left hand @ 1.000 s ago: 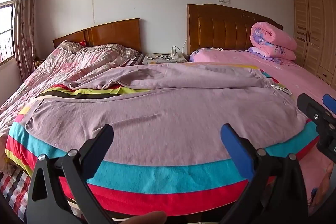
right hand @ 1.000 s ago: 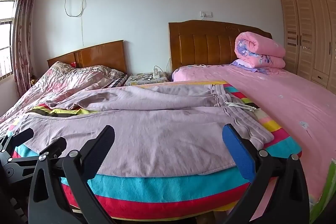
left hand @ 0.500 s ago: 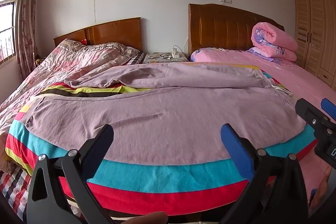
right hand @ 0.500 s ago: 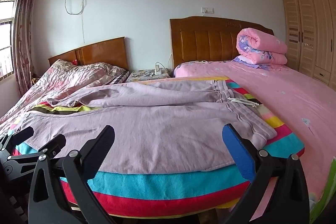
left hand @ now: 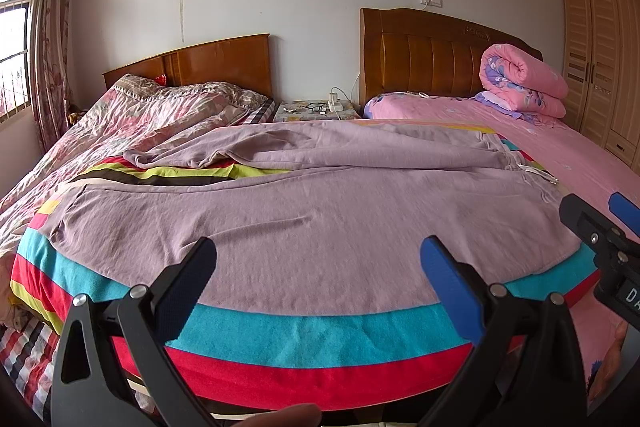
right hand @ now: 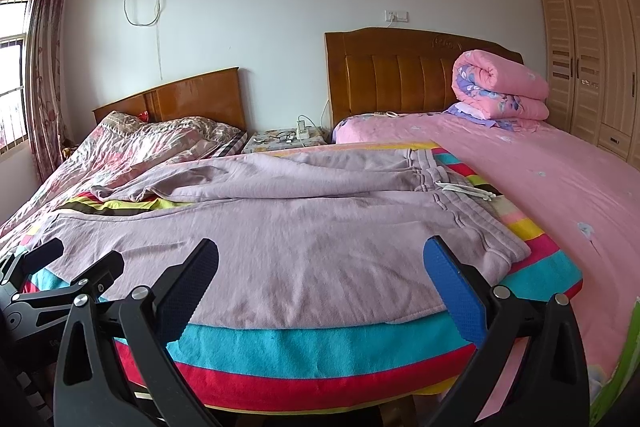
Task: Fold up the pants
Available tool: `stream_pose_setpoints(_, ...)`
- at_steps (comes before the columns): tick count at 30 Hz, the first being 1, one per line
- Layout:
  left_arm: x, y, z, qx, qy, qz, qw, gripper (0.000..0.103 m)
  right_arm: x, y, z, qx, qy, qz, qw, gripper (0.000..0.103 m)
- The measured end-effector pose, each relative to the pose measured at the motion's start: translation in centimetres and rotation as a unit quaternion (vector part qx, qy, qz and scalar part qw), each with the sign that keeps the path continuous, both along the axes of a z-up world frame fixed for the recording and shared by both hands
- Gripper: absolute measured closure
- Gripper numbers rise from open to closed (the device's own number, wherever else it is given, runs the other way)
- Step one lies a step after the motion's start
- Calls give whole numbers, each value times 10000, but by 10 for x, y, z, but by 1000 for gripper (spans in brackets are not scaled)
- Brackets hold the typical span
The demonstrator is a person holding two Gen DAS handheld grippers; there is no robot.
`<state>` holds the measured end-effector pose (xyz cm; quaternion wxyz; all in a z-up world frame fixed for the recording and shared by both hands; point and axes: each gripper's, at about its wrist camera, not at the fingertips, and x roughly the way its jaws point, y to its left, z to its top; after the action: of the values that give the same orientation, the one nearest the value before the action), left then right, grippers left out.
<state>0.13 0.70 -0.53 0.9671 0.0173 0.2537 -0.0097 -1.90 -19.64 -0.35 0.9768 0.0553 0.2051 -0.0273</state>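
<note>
Only from right wrist: pants (right hand: 304, 235) waistband edge.

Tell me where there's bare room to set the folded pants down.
Free: the pink bed sheet between the striped blanket and the rolled quilt. Crowded: the blanket under the pants, and the nightstand.
</note>
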Motion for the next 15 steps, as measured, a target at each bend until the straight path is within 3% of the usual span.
stream_pose_setpoints(15,0,0,1,-4,-4,0,10000,1,0,0,-1,18,34,12,10000,4)
